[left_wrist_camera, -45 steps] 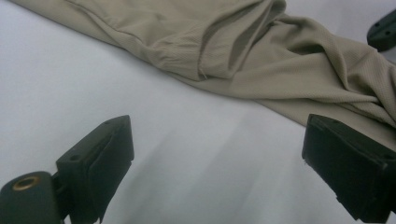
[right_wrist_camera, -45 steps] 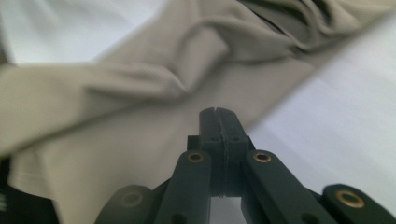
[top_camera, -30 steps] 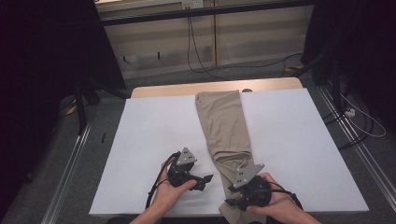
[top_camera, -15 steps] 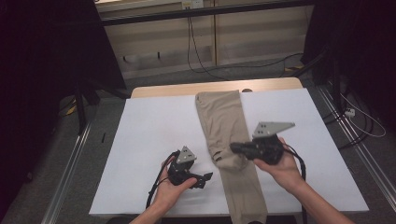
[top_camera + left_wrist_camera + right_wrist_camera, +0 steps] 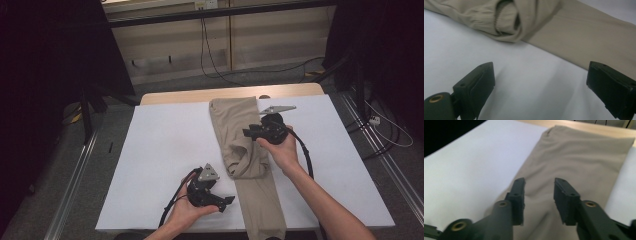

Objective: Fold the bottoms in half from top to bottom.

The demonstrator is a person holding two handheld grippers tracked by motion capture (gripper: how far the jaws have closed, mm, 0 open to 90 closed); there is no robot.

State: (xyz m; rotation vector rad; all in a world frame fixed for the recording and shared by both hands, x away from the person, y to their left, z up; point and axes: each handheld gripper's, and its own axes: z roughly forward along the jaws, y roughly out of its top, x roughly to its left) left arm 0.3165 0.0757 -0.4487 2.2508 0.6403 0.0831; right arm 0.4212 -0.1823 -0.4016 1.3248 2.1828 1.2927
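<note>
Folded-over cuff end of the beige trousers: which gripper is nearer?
Right. The right gripper hovers above the beige trousers, just beyond their folded-over cuff end, jaws empty. The left gripper sits on the white table cover, off the cloth.

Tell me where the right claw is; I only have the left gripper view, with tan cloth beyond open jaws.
Observer: The right claw hovers above the far half of the tan garment. Its jaws have just been opening, and nothing is between them.
Operator: How does the whole garment lie?
Observer: It runs as one long strip from the far edge of the white sheet to the near edge, with a bunched fold on its middle.
Operator: Is my claw touching it?
Observer: No. The left claw sits over bare sheet, just left of the strip.
</note>
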